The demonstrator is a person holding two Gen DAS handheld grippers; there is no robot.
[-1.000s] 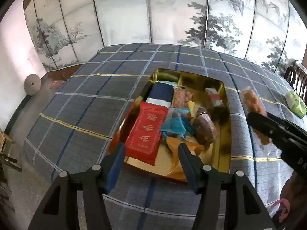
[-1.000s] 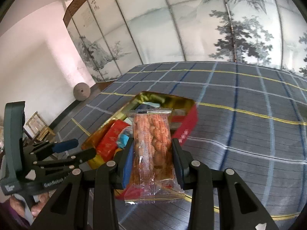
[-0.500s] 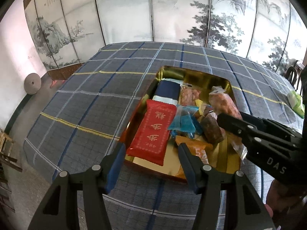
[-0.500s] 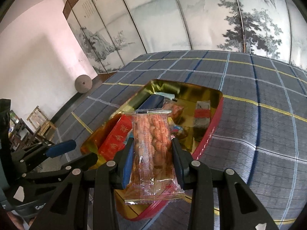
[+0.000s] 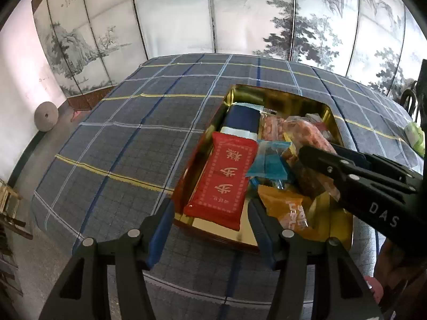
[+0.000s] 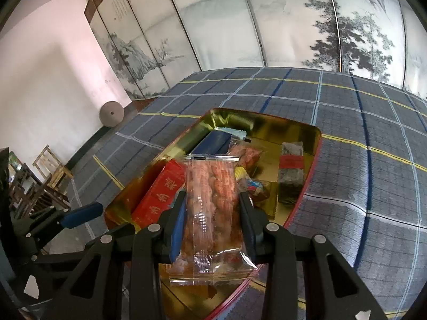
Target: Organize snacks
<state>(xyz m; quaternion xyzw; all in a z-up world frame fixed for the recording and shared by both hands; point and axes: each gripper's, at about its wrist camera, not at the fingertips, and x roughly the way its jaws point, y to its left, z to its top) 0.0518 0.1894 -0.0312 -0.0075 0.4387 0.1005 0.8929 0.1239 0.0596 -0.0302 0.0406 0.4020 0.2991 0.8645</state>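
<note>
A gold tin tray with a red outer wall sits on the plaid tablecloth and holds several snacks: a red packet, a navy packet, a blue candy, an orange packet and a dark block with a red band. My right gripper is shut on a clear packet of orange-brown twists and holds it over the tray's middle; it also shows in the left wrist view. My left gripper is open and empty at the tray's near edge.
A green packet lies on the cloth at the far right. A painted folding screen stands behind the table. A round stone disc leans on the wall at left. Wooden chairs stand by the table's left edge.
My right gripper has carried the twist packet from beside the tray to over its middle. My left gripper has stayed open at the tray's near edge.
</note>
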